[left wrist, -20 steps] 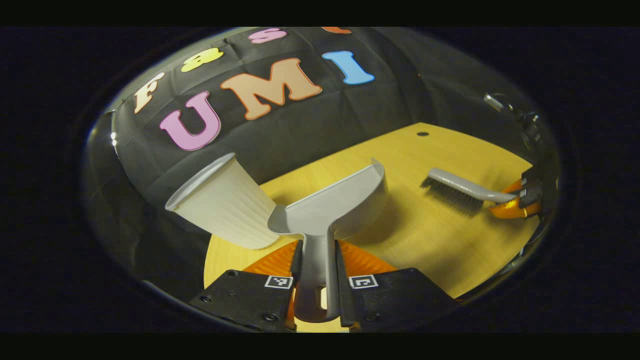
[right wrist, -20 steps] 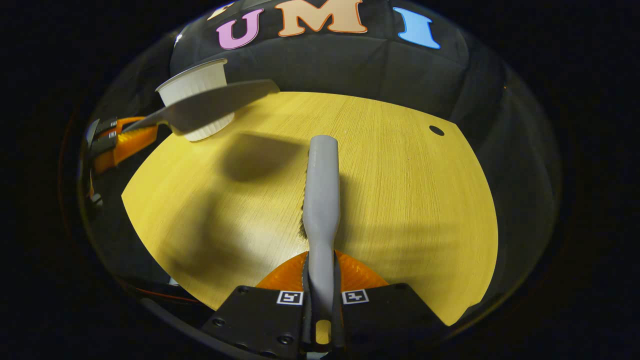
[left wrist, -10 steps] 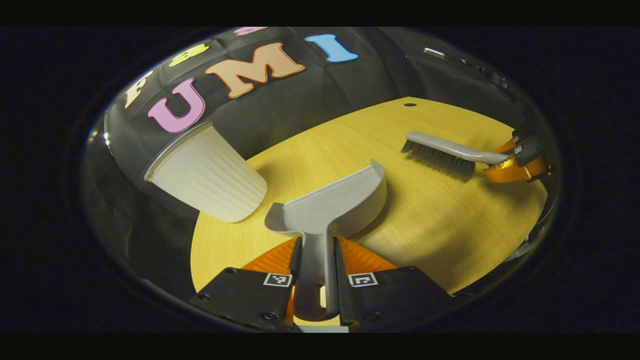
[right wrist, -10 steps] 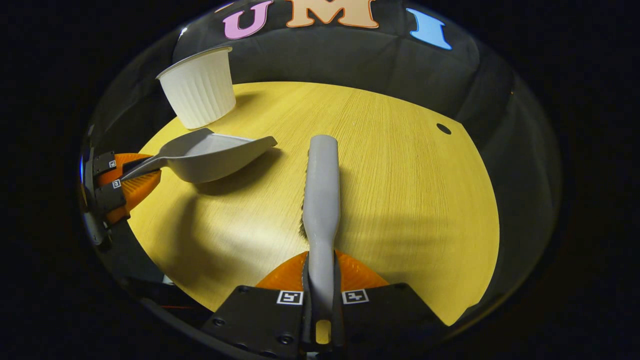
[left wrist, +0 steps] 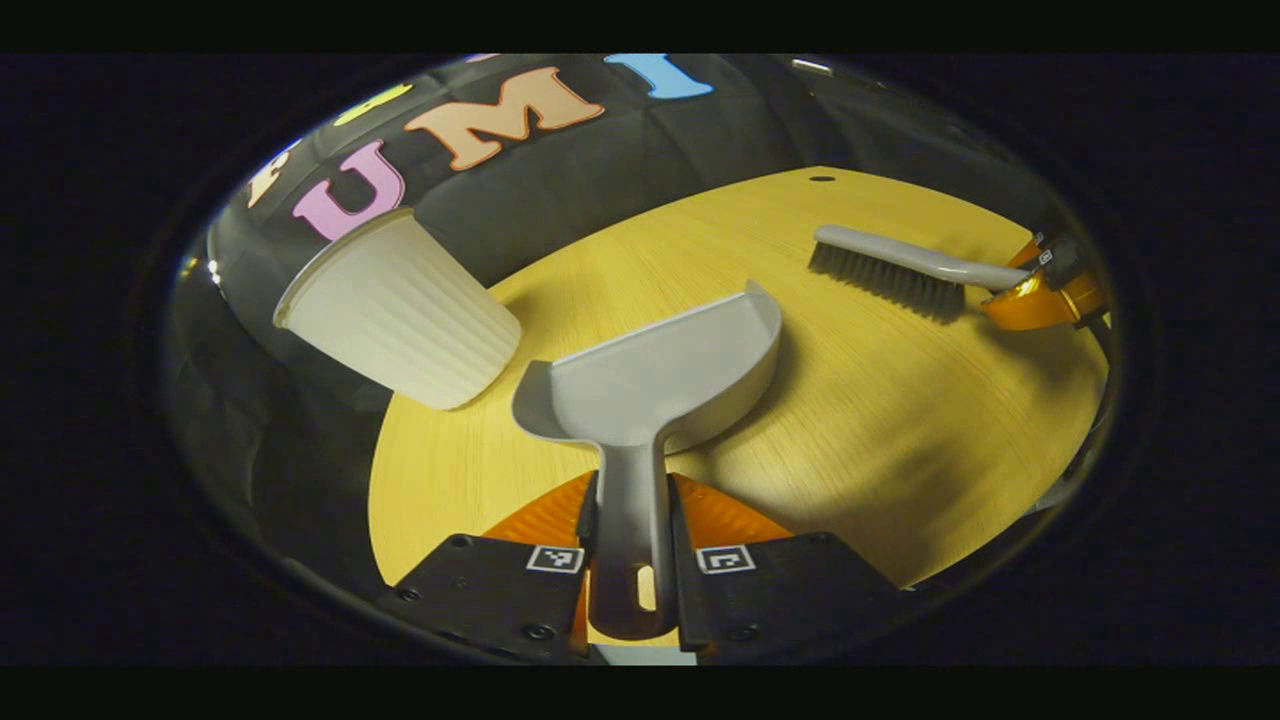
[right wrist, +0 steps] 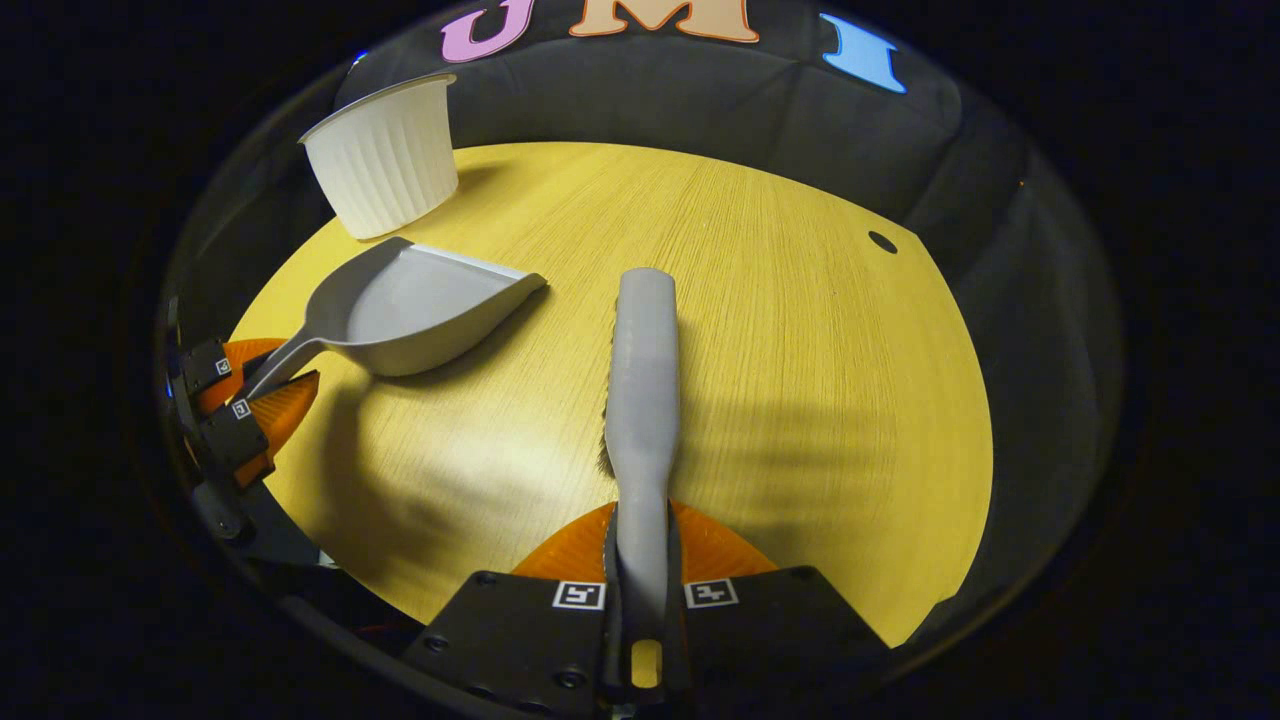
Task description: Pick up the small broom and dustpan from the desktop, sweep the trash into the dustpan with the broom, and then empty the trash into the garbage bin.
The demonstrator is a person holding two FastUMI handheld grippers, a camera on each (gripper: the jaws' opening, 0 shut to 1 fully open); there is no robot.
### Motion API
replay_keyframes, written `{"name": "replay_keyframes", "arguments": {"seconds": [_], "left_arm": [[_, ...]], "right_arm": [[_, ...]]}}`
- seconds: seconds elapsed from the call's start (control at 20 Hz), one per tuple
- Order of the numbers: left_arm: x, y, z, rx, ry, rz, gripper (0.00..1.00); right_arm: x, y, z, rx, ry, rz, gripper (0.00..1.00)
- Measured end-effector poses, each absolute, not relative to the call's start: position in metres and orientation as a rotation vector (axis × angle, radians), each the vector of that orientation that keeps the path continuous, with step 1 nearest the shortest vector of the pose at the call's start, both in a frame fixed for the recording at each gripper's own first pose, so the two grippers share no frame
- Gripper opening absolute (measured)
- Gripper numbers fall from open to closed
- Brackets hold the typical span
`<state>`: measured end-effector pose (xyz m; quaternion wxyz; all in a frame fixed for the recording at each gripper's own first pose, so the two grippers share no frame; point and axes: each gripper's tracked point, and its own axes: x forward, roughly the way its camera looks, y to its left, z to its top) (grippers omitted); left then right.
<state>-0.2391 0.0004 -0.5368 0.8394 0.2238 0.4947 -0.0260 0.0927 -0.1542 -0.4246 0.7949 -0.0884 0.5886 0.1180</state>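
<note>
I can read no words or numbers. My left gripper (left wrist: 628, 555) and right gripper (right wrist: 643, 592) each carry small square coded markers, nothing legible.

left gripper (left wrist: 628, 545): jaws clamped on a handle | right gripper (right wrist: 640, 600): jaws clamped likewise, apparently level

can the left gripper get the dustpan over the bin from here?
Probably yes. The left gripper is shut on the dustpan handle, and the white ribbed bin stands upright just beside the pan's left edge with nothing between them. The broom sits far off.
</note>
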Motion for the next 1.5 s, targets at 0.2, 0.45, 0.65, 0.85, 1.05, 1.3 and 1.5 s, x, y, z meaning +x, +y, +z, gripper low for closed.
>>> {"name": "replay_keyframes", "arguments": {"seconds": [0.2, 0.45, 0.65, 0.85, 1.05, 1.3, 1.5], "left_arm": [[-0.248, -0.002, -0.546, 0.447, 1.070, -0.041, 0.27], [-0.244, -0.007, -0.543, 0.389, 1.056, -0.038, 0.31], [-0.232, -0.011, -0.524, 0.352, 0.994, -0.011, 0.78], [-0.183, 0.000, -0.442, 0.332, 0.719, 0.111, 0.94], [-0.131, -0.008, -0.330, 0.237, 0.437, 0.188, 0.94], [-0.094, -0.031, -0.205, 0.287, 0.129, 0.205, 0.92], [-0.081, -0.067, -0.177, 0.211, 0.055, 0.081, 0.93]], "right_arm": [[0.088, -0.151, -0.423, -0.176, 1.304, 0.216, 0.13], [0.084, -0.149, -0.418, -0.165, 1.311, 0.194, 0.22], [0.088, -0.156, -0.376, -0.142, 1.264, 0.195, 0.52], [0.127, -0.162, -0.312, -0.092, 1.023, 0.174, 0.93], [0.190, -0.166, -0.194, 0.007, 0.606, 0.173, 0.93], [0.208, -0.170, -0.104, 0.029, 0.326, 0.197, 0.92], [0.206, -0.189, -0.063, 0.047, 0.228, 0.122, 0.92]]}}
